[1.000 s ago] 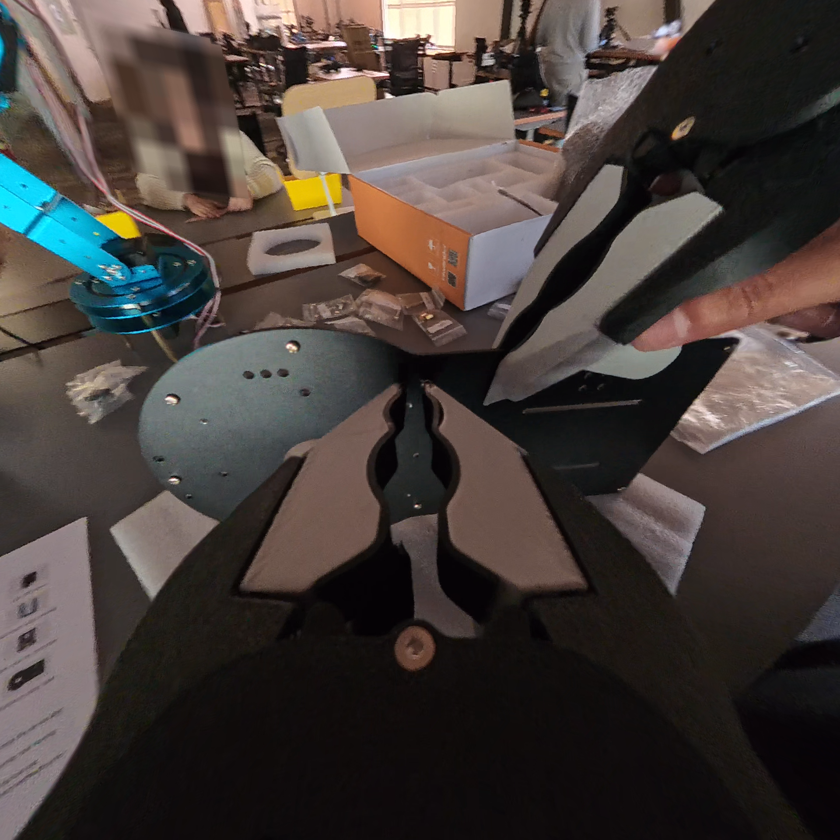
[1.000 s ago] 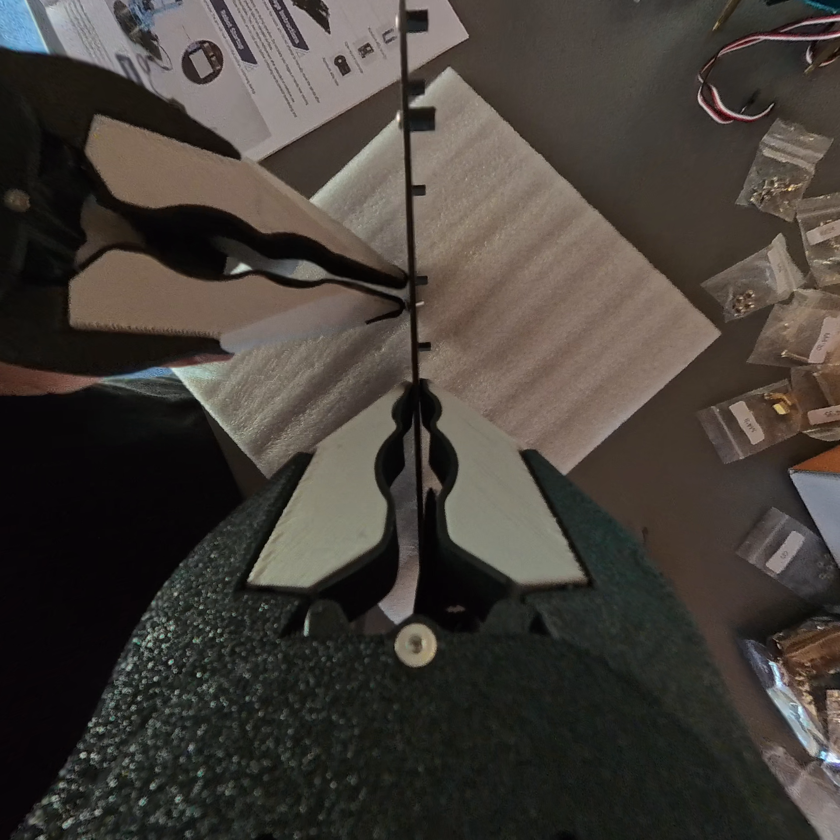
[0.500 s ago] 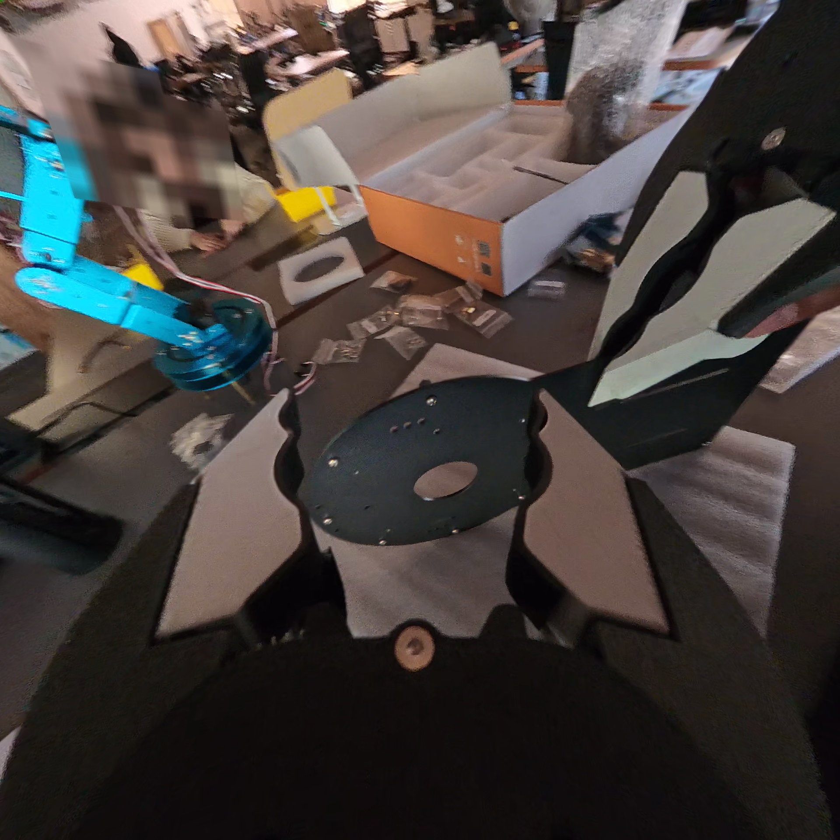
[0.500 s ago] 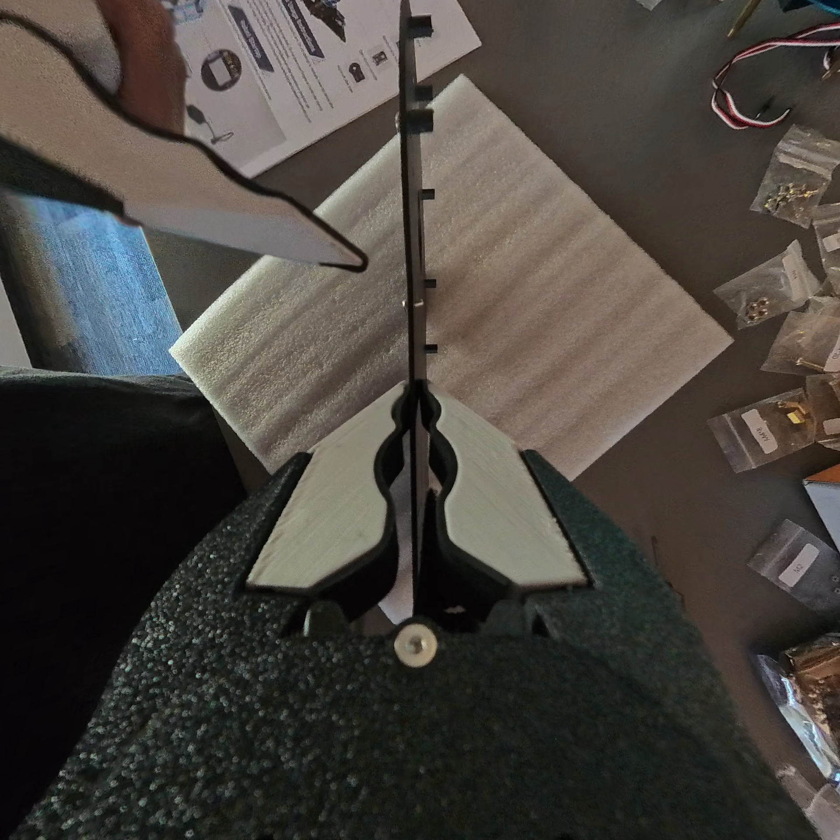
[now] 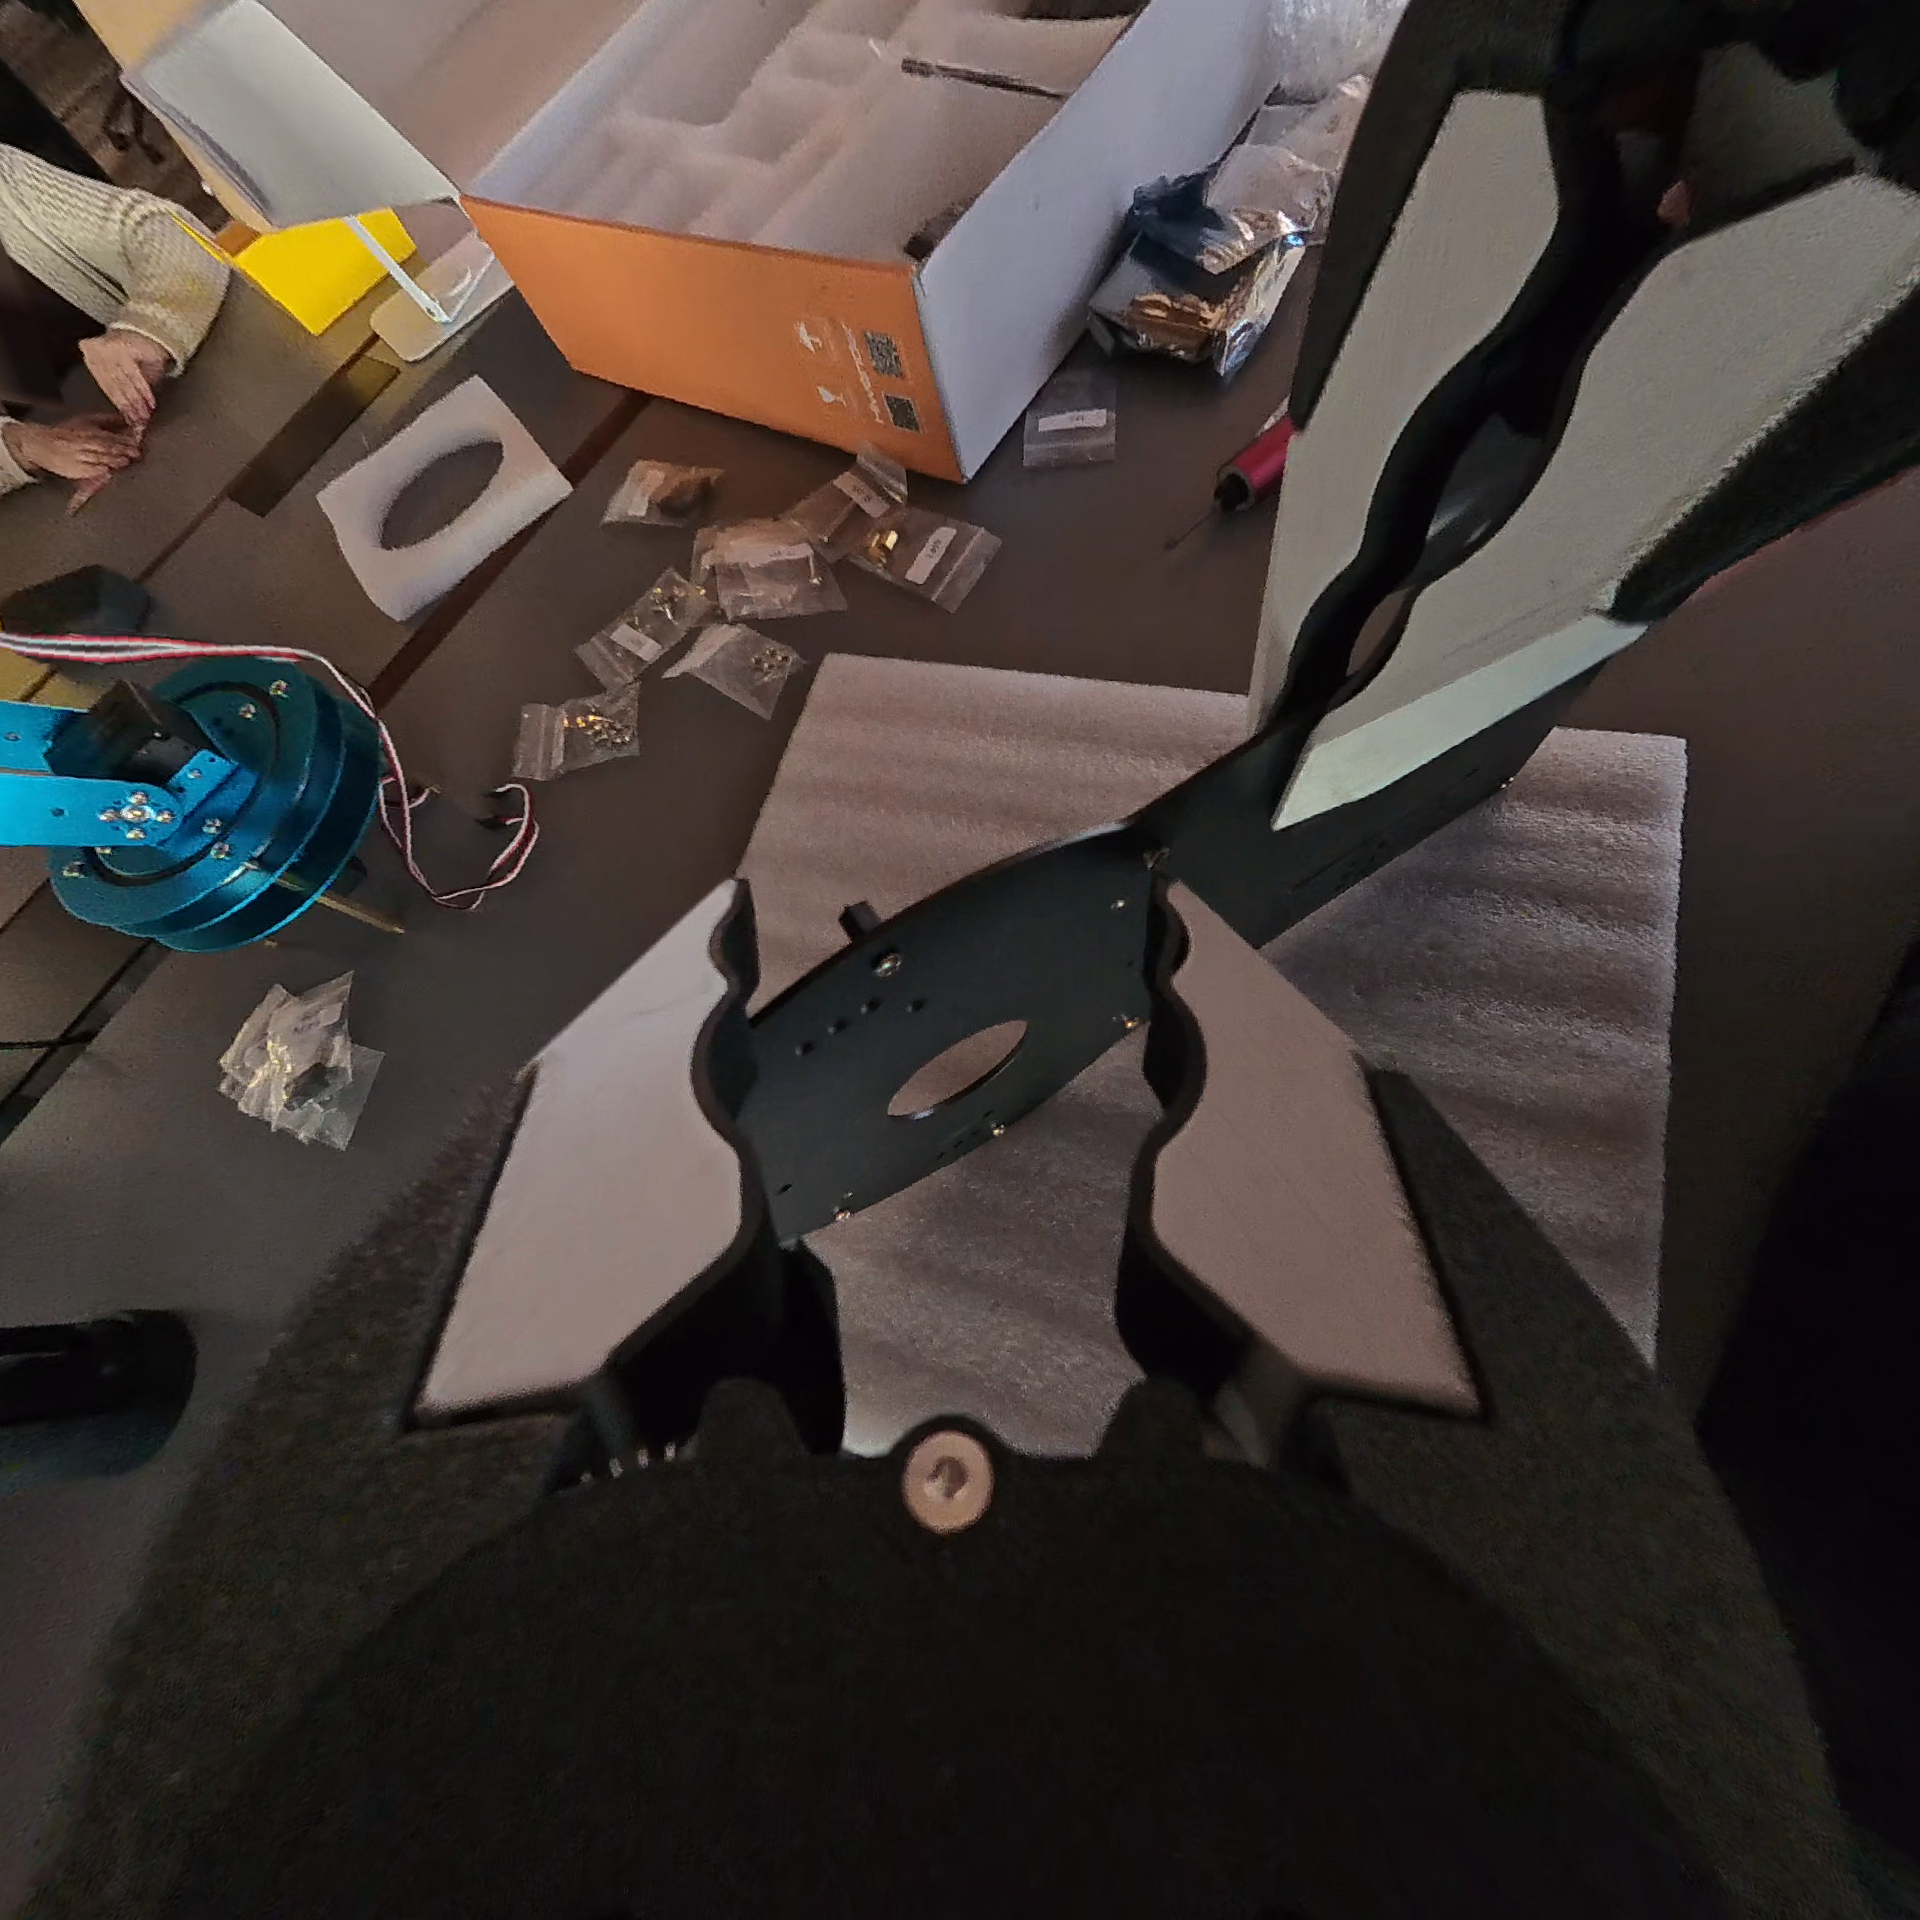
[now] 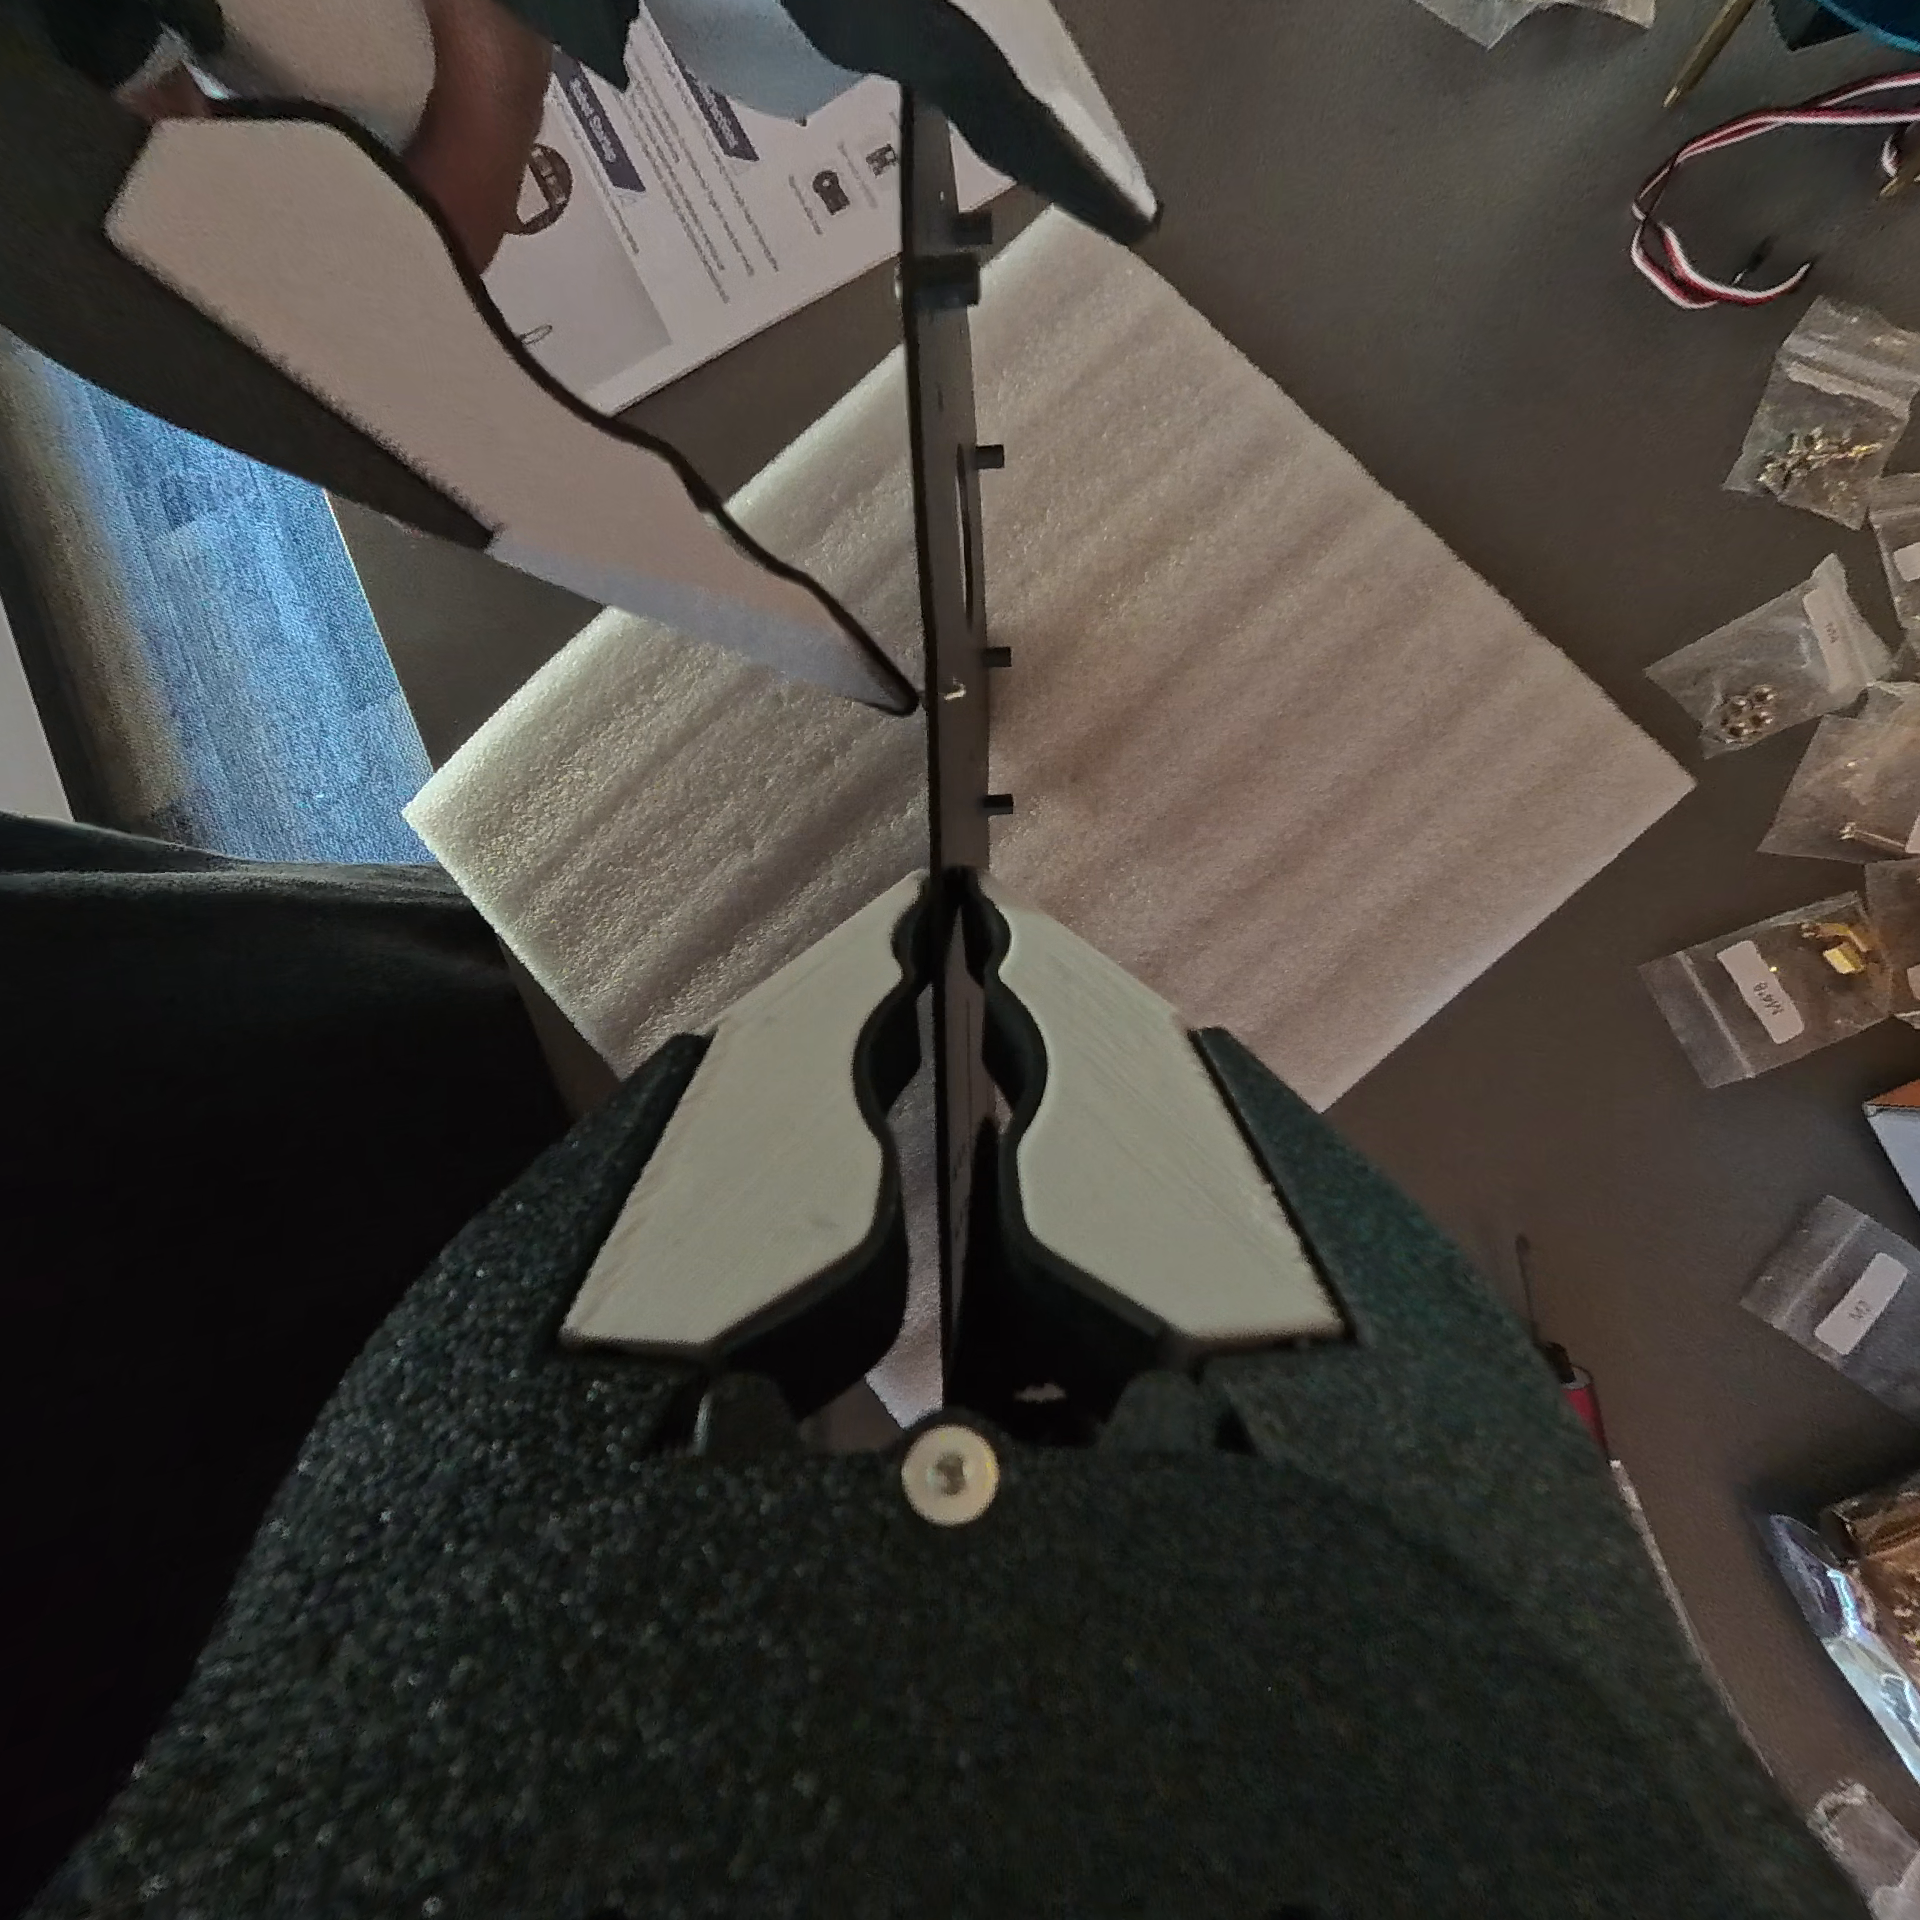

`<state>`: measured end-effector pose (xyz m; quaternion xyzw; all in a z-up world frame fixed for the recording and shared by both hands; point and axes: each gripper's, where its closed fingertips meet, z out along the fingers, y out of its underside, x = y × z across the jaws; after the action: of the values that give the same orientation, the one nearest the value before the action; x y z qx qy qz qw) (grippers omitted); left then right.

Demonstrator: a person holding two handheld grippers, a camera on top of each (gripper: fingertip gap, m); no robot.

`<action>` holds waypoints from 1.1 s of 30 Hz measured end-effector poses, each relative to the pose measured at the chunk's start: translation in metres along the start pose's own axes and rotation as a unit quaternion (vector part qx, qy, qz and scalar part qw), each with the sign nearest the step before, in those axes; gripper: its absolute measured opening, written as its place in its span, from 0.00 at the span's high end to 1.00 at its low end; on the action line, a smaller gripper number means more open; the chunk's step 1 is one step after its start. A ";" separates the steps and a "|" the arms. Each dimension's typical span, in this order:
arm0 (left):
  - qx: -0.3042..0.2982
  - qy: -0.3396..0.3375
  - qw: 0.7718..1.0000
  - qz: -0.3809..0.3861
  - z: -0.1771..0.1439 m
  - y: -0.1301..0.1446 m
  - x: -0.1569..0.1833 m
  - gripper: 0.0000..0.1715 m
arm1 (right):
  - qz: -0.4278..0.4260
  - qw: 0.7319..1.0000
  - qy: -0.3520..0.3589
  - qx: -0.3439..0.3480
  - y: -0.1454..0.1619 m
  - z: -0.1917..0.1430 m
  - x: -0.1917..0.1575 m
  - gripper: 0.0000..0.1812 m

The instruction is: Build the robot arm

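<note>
A black metal plate [image 5: 852, 1060] with a round end, a centre hole and small screw holes is held tilted above a white foam sheet [image 5: 1455, 987]. My right gripper [image 5: 1283, 758] is shut on its far straight part. In the right wrist view the plate [image 6: 951, 582] runs edge-on straight out of my right gripper [image 6: 951, 883]. My left gripper [image 5: 951, 904] is open, with one finger on each side of the round end. I cannot tell if the fingers touch it. It also shows in the right wrist view [image 6: 1023, 457], with its fingers either side of the plate.
An open orange and white box [image 5: 748, 301] stands at the back. Several small bags of screws [image 5: 748, 582] lie before it, and more show at the right [image 6: 1818, 665]. A blue robot arm base [image 5: 208, 810] with wires is at the left. A printed leaflet [image 6: 665, 229] lies by the foam. A person's hand [image 5: 83, 416] rests far left. The right gripper is farther from the blue robot arm base [image 5: 208, 810], some 35 centimetres, than the left, some 30 centimetres.
My left gripper was shut on the plate's edge a second ago. It has opened, let go and now straddles the round end. My right gripper has kept its hold.
</note>
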<state>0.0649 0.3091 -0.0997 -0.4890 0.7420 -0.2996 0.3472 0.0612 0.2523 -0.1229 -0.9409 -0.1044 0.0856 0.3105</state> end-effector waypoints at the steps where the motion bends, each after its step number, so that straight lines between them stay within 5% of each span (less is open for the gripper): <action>1: -0.006 0.001 1.000 -0.001 0.000 0.001 0.000 0.56 | 0.000 1.000 -0.001 0.000 0.000 0.000 0.000 0.98; 33: -0.072 -0.008 0.996 -0.043 -0.003 0.005 0.004 0.58 | 0.020 0.997 -0.072 0.024 0.003 -0.004 -0.010 0.93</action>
<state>0.0587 0.3074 -0.1026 -0.5466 0.7372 -0.2557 0.3040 0.0528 0.2451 -0.1211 -0.9263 -0.1057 0.1616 0.3234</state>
